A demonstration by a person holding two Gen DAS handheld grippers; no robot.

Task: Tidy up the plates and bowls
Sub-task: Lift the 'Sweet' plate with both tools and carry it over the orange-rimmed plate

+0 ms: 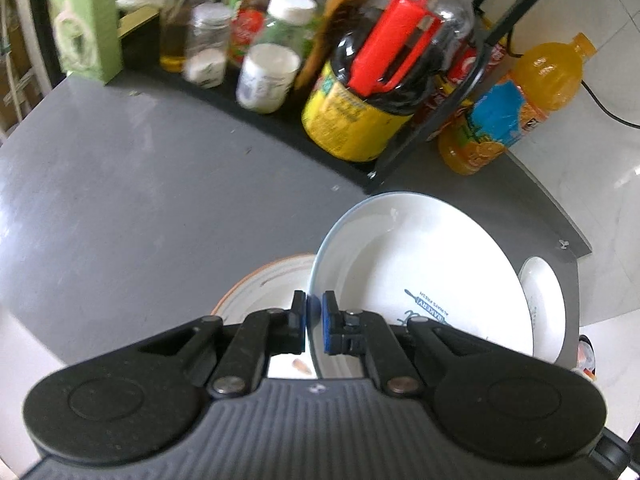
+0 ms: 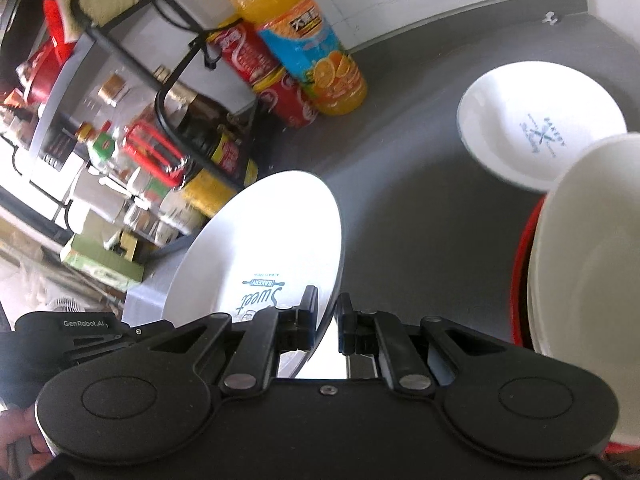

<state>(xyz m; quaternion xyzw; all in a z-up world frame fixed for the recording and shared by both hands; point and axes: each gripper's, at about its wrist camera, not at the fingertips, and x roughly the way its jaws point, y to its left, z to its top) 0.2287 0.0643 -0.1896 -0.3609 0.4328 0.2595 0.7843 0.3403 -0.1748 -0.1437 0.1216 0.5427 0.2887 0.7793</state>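
Observation:
A large white plate with blue "Sweet Bakery" print (image 1: 420,276) is held tilted above the grey counter (image 1: 140,184). My left gripper (image 1: 315,320) is shut on its left rim. My right gripper (image 2: 329,322) is shut on the opposite rim of the same plate (image 2: 272,232). An orange-rimmed white plate (image 1: 272,288) lies below it on the left. A smaller white bakery plate (image 2: 540,124) lies flat on the counter at the right; its edge shows in the left wrist view (image 1: 542,304). A white bowl (image 2: 592,280) sits on a red-rimmed plate (image 2: 520,264) at the right.
A black rack (image 1: 448,120) holds sauce bottles and jars, among them a dark bottle with a yellow label (image 1: 352,116). An orange juice bottle (image 2: 300,40) and red cola cans (image 2: 264,72) stand by the white wall. A green box (image 1: 84,24) stands at far left.

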